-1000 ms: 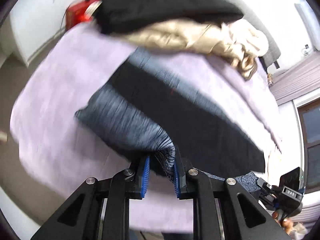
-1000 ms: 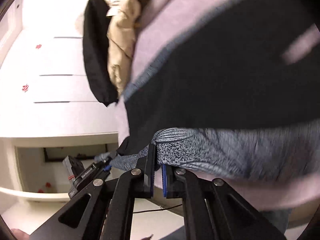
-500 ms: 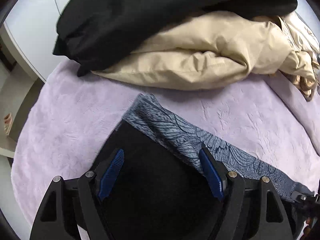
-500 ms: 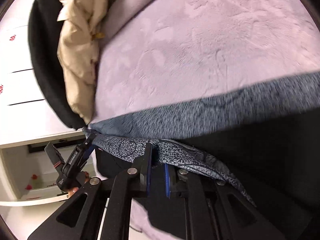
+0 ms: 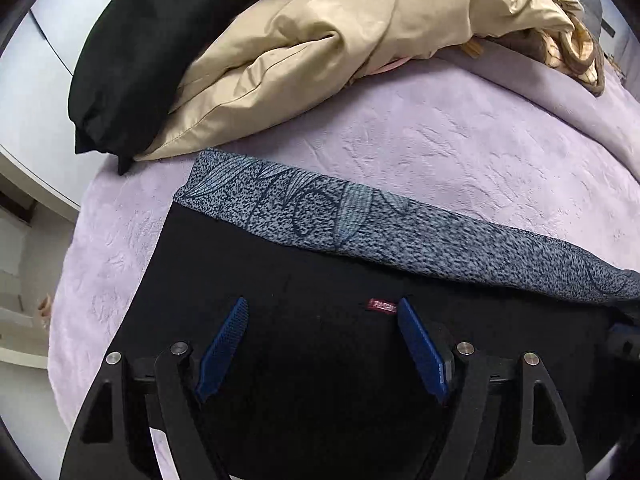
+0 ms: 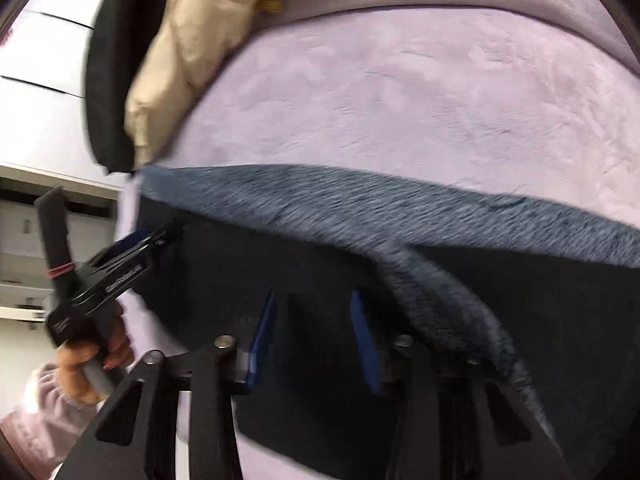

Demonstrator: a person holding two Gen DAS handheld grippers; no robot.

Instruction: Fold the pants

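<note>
The pants (image 5: 280, 272) lie flat on the lilac blanket (image 5: 460, 140): black fabric with a blue-grey patterned band (image 5: 360, 216) along the far edge and a small red label (image 5: 382, 305). My left gripper (image 5: 322, 302) hovers open just over the black fabric with nothing between its pads. In the right wrist view, my right gripper (image 6: 313, 295) is over the same black cloth (image 6: 540, 300). Its jaws are opening and nothing is between them. A strip of the patterned band (image 6: 440, 292) trails past its right finger. A hand (image 6: 92, 344) holds the left gripper (image 6: 160, 240) at the left edge.
A black garment (image 5: 132, 40) and a beige garment (image 5: 300, 40) are piled at the far side of the blanket. The blanket's edge drops off at the left, beside white cupboard fronts (image 6: 40, 100) and shelves (image 6: 24, 248).
Both grippers carried the patterned edge forward and down, laying the pants on the blanket. The left let go and spread wide; the right has now released the cloth and its pads have parted.
</note>
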